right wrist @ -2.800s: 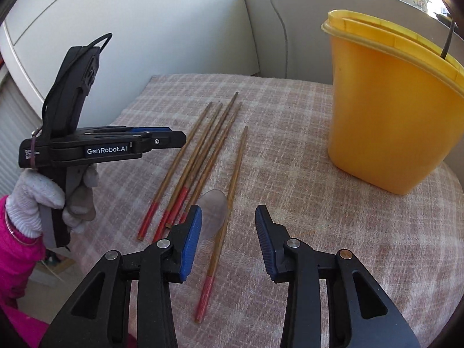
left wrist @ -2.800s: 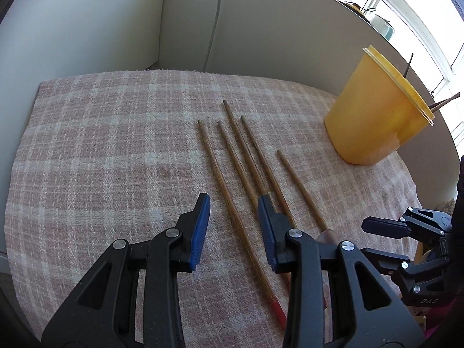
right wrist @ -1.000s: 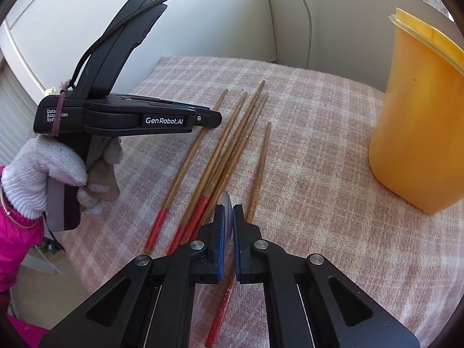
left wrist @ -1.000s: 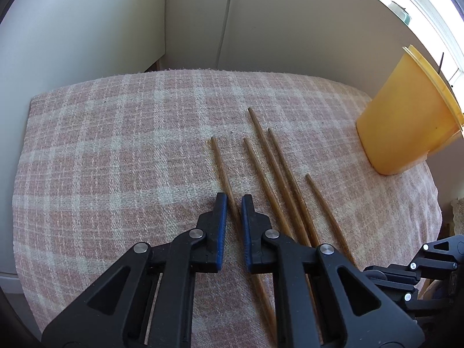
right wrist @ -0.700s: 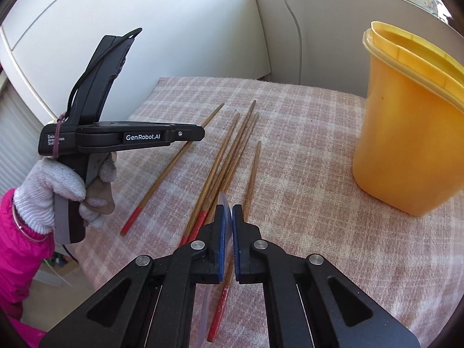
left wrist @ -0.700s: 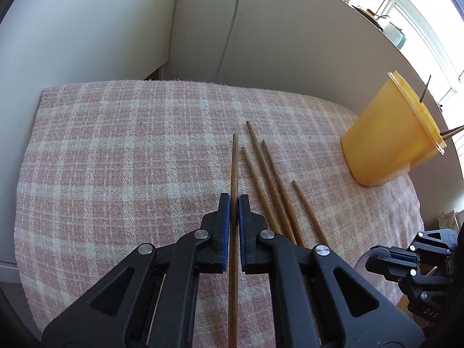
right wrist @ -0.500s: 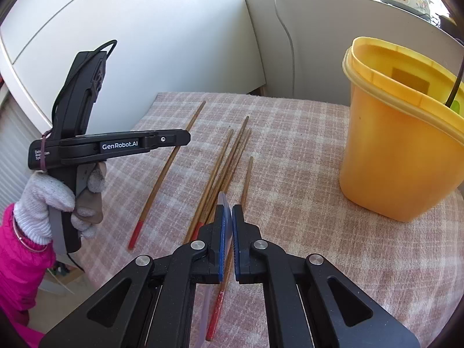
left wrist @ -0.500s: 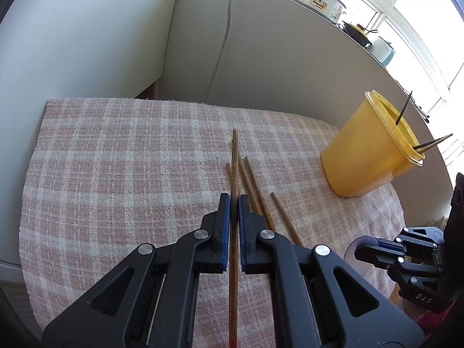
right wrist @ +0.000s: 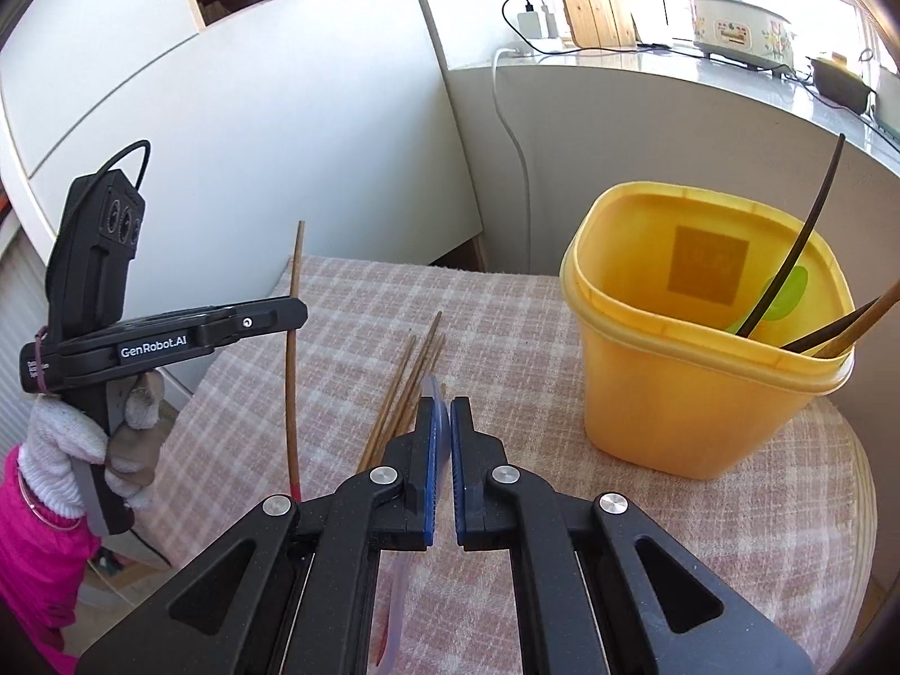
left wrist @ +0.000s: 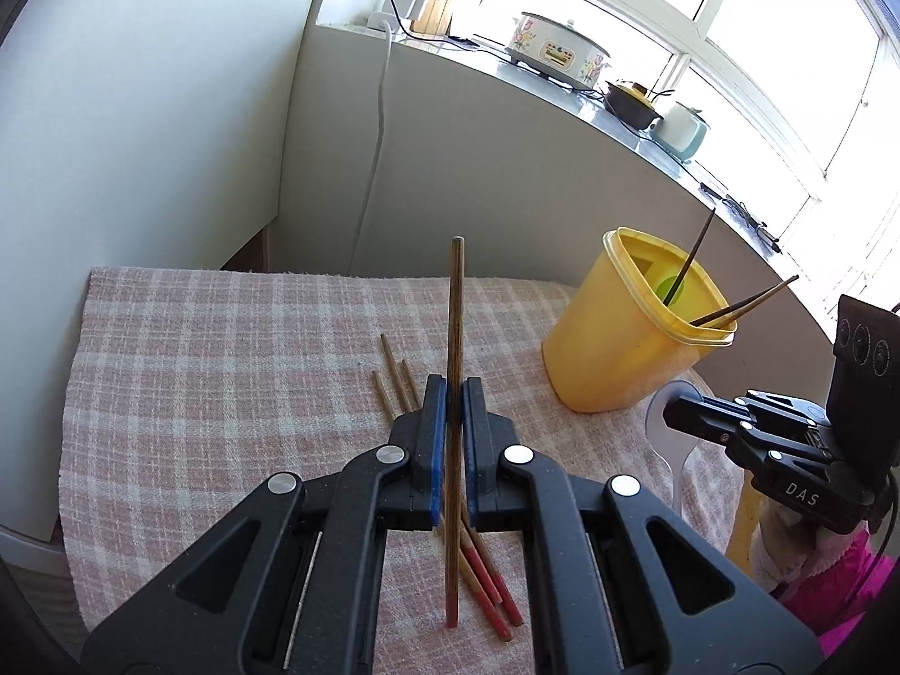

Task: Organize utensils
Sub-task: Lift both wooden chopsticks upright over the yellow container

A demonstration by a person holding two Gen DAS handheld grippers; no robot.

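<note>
Checked cloth (left wrist: 225,371) covers the surface; yellow bin (left wrist: 619,354) stands beneath the windowsill (left wrist: 562,95); left hand-held gripper (left wrist: 454,394) is clamped on a chopstick (left wrist: 455,309); right hand-held gripper (right wrist: 441,422) is clamped on a clear spoon (left wrist: 672,422).

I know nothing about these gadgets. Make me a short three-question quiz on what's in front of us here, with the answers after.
1. True or false: the left gripper is shut on a chopstick lifted off the checked cloth.
2. What does the right gripper hold: A) a clear plastic spoon, B) a fork, C) nothing?
3. Fill in: some utensils already stand in the ______ tub.

Key
1. True; it is clamped between the blue pads, its red tip hanging below.
2. A; the clear spoon shows between the shut pads.
3. Yellow; other chopsticks lie on the cloth.
</note>
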